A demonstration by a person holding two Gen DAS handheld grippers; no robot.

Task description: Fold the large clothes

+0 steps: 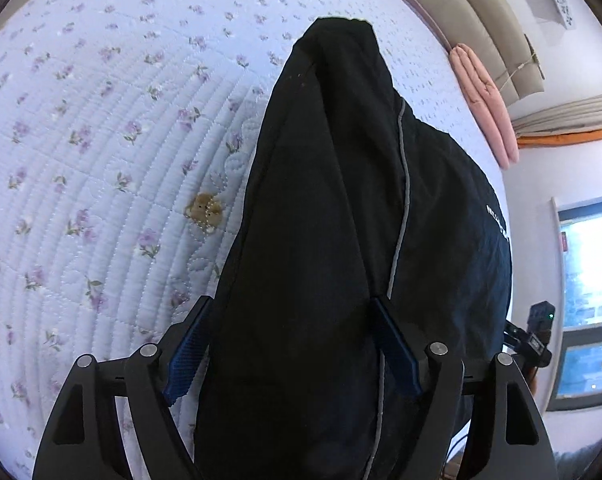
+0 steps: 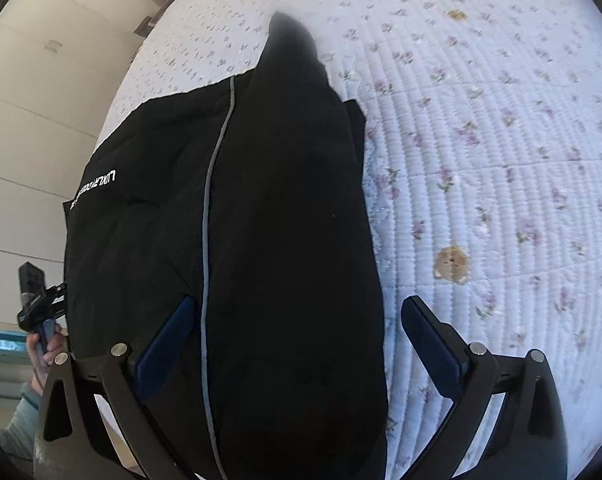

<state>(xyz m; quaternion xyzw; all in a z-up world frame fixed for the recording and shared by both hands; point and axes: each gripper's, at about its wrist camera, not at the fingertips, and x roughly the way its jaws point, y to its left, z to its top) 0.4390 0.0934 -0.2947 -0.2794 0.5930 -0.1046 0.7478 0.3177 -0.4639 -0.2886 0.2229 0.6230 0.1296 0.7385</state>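
A large black garment (image 1: 341,220) with a thin grey stripe and white lettering hangs over the floral quilted bed (image 1: 101,120). My left gripper (image 1: 291,304) has its blue-padded jaws wide apart with the cloth draped between them. In the right wrist view the same garment (image 2: 261,220) runs up the middle, its far end lying on the bed (image 2: 501,140). My right gripper (image 2: 297,304) also stands wide open around the cloth. Where the cloth is pinched near the gripper bases is hidden. The other gripper shows at the frame edge in each view (image 1: 533,336) (image 2: 37,304).
A folded pink cloth (image 1: 485,100) lies at the bed's far right edge by a beige headboard (image 1: 489,20). A window (image 1: 589,280) is to the right. White cupboards (image 2: 33,120) stand left of the bed. Small brown bear patches (image 2: 451,264) dot the quilt.
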